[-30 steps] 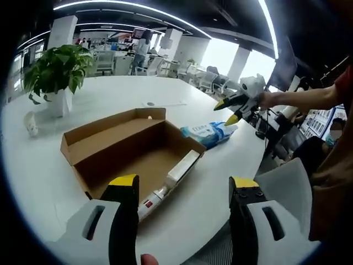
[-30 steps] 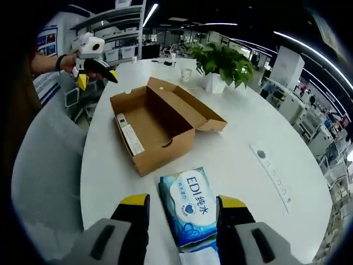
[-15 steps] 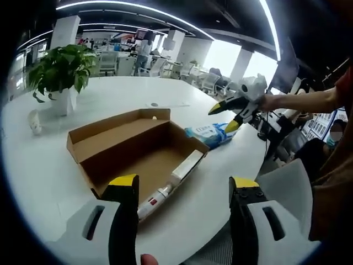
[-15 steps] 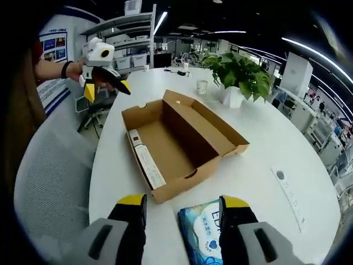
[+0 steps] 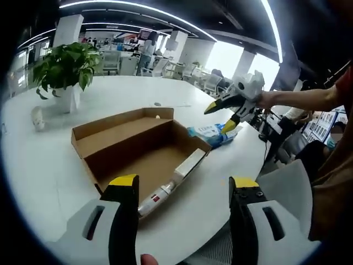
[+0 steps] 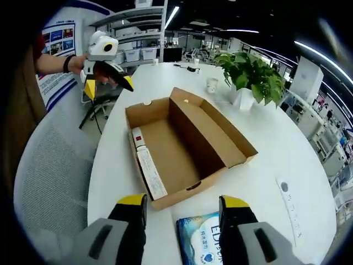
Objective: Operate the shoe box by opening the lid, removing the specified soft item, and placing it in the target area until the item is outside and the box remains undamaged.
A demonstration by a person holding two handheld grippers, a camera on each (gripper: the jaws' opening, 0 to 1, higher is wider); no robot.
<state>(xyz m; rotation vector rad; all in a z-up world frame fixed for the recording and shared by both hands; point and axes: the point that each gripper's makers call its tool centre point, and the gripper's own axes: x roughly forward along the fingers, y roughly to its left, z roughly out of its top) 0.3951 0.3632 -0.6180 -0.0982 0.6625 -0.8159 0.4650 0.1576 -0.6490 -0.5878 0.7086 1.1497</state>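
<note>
Since a second ago, the right gripper (image 6: 181,203) has been drawn back from the tissue pack (image 6: 207,241), jaws parted and empty. The left gripper (image 5: 183,182) is likewise held spread, empty. The open shoe box (image 6: 182,144) is set on a white round table (image 6: 270,160) in an open-plan office.

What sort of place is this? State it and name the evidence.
Most likely an open-plan office. A large round white table holds a potted plant, rows of desks and chairs fill the background, and long strip ceiling lights run overhead.

Open brown cardboard shoe box (image 6: 185,146) on the white table, lid folded back, with the blue wipes pack (image 6: 207,240) lying just beside it.
</note>
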